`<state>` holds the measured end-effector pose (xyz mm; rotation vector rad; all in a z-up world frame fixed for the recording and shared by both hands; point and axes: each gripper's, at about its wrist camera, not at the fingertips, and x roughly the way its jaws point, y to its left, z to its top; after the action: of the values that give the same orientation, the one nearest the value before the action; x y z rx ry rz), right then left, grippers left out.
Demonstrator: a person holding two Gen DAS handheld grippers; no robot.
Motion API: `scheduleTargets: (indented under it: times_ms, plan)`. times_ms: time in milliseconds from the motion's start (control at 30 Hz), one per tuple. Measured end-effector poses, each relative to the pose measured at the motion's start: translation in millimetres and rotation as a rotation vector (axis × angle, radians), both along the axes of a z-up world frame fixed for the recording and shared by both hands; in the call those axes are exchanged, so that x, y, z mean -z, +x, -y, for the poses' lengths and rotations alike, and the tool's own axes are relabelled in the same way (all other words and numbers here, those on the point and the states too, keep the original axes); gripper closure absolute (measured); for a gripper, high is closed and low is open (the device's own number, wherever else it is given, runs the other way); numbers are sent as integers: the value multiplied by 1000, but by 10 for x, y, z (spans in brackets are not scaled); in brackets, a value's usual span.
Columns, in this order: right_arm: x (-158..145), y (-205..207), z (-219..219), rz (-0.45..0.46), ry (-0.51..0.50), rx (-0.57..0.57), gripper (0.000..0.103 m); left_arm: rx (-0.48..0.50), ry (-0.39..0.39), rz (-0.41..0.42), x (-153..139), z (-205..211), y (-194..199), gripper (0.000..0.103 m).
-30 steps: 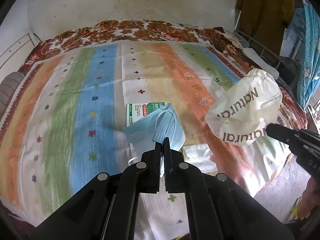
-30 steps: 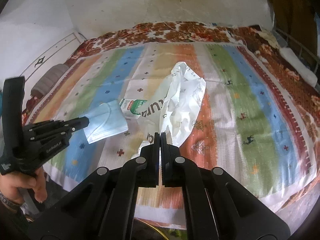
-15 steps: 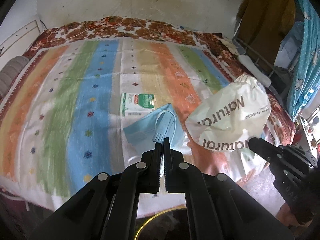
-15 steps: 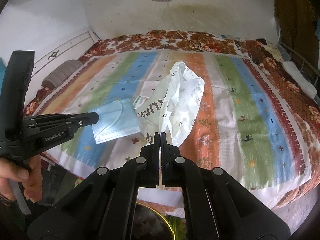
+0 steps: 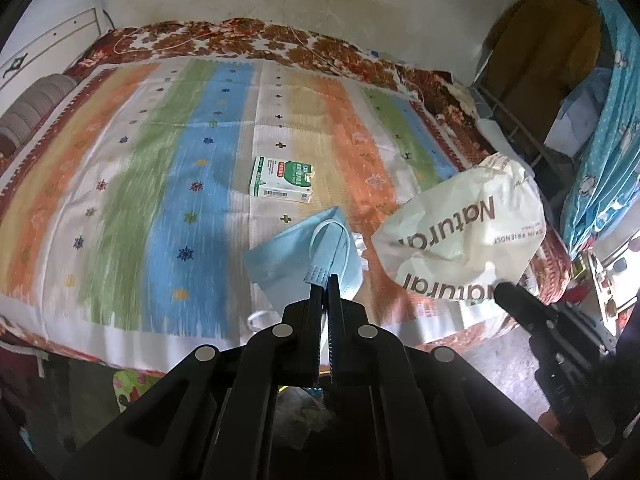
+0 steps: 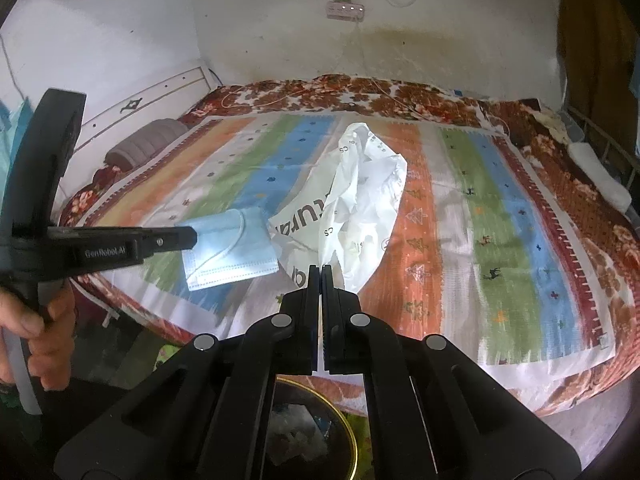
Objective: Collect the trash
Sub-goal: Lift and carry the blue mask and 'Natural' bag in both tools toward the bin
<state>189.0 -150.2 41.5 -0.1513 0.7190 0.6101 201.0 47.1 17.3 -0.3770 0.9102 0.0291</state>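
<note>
My left gripper [image 5: 327, 278] is shut on a light blue face mask [image 5: 300, 254] and holds it in the air over the near edge of the bed; the mask also shows in the right wrist view [image 6: 228, 248]. My right gripper [image 6: 321, 268] is shut on a crumpled white plastic bag [image 6: 352, 208] printed "Natural", held up to the right of the mask; the bag shows in the left wrist view [image 5: 464, 244] too. A green and white box [image 5: 282, 180] lies on the striped bedspread [image 5: 160, 184]. A gold-rimmed trash bin [image 6: 316, 436] with rubbish in it stands on the floor below both grippers.
The bed fills both views, with a brown floral blanket [image 6: 360, 92] at the wall side and a grey bolster pillow [image 6: 140, 148] at the left. A metal rack [image 5: 516, 120] with clothes stands to the right. A power strip [image 6: 346, 11] hangs on the wall.
Both grippers have pulled back from the bed toward its near edge with the mask and the bag. The bin rim has come into view below them. The box stayed on the bedspread.
</note>
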Motion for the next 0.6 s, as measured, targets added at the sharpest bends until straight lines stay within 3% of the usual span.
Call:
scheduleTargets:
  times_ms: [433, 600]
  plan:
    - [23, -343, 166, -20, 23, -12, 103, -14, -50, 64, -88, 69, -429, 101]
    - [71, -434, 236, -43, 31, -10, 103, -8, -29, 82, -110, 145, -568, 101]
